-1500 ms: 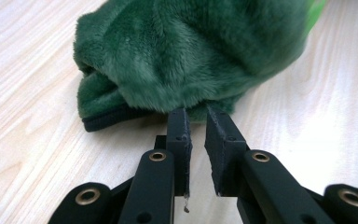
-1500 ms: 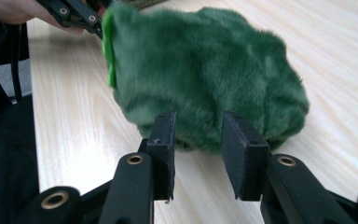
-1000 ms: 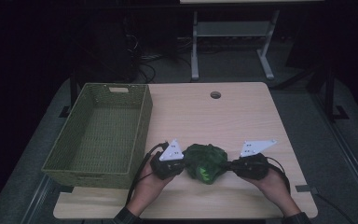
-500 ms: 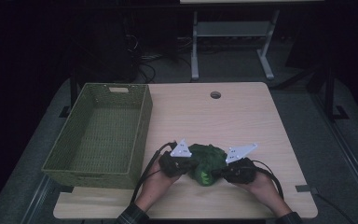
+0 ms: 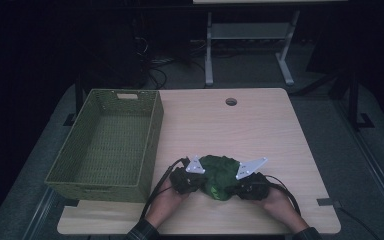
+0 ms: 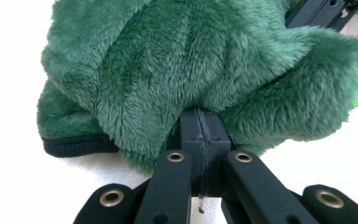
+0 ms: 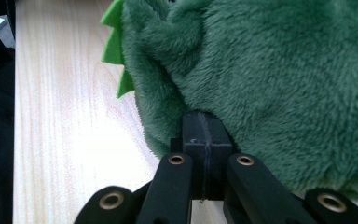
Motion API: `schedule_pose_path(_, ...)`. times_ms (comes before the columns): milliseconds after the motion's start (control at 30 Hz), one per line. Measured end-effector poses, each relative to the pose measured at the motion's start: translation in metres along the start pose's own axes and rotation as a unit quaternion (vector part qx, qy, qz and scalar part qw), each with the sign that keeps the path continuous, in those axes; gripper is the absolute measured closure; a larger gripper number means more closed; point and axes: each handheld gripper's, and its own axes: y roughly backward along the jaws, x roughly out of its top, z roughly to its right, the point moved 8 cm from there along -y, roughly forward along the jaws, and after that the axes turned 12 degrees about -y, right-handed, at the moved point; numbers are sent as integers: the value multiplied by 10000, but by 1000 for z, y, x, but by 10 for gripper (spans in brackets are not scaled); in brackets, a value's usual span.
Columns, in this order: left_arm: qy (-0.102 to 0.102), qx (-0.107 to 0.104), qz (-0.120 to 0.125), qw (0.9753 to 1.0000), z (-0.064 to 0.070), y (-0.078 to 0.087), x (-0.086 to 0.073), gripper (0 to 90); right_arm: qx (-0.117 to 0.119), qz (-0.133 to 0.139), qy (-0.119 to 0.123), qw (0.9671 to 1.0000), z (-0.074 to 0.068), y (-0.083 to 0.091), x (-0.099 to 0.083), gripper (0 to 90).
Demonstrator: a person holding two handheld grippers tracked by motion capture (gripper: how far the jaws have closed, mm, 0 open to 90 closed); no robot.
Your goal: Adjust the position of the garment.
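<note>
A dark green plush piece lies bunched on the wooden table near its front edge. It has a black knit hem and light green felt spikes. My left gripper presses into its left side, and in the left gripper view the jaws stand shut with the plush folded over their tips. My right gripper meets its right side. In the right gripper view its jaws are also shut, tips buried in the fur. A hand holds each gripper.
A green woven basket stands at the table's left side with nothing in it. The wooden table stretches bare behind the plush, with a cable hole near its far edge. Cables trail from both grippers toward the front edge.
Both grippers have come inward toward each other, squeezing the plush into a tighter heap between them. The hands sit closer together than a second ago.
</note>
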Motion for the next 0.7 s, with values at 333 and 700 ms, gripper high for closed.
schedule_pose_path(333, 51, 25, 403, 9992, 1, 32, 16, 899, -7, 728, -98, 9973, 1, 42, 22, 895)
schedule_pose_path(700, 163, -211, 535, 9982, 28, 40, 12, 899, -625, 1073, -430, 9913, 58, 51, 57, 899)
